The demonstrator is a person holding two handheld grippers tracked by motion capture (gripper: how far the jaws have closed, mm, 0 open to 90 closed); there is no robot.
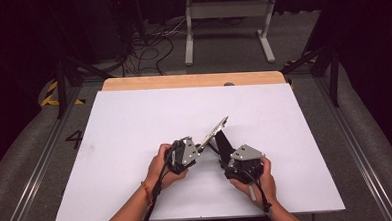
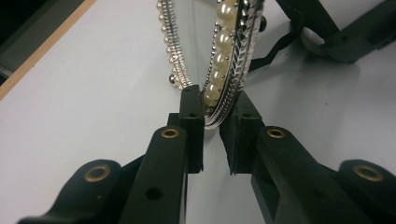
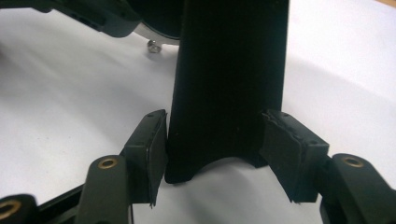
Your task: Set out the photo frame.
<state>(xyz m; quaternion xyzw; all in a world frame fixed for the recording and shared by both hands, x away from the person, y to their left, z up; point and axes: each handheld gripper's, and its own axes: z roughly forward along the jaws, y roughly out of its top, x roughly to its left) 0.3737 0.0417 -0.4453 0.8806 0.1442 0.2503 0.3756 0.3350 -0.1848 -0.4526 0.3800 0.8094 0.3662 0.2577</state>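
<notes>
Nearest the table's [image 1: 137, 193] front edge, two hands hold the grippers side by side. The left gripper [image 2: 211, 112] has its jaws nearly closed, clamped on the lower rim of a pearl-edged picture frame [image 2: 229, 51]; both pads press the beaded silver border. The right gripper [image 3: 212, 140] has its jaws set wider, straddling the frame's black back stand [image 3: 229, 84]; the left pad touches the stand's edge, while the other side appears slightly apart, contact not certain. In the high view, the frame [image 1: 216, 129] sits raised off the white surface between the two grippers, near the table's middle. Its long axis runs diagonally, upper end pointing away from the person and to the right, lower end at the left gripper [image 1: 198, 149]. The stand [image 1: 224, 144] slopes down toward the right gripper [image 1: 226, 159].
</notes>
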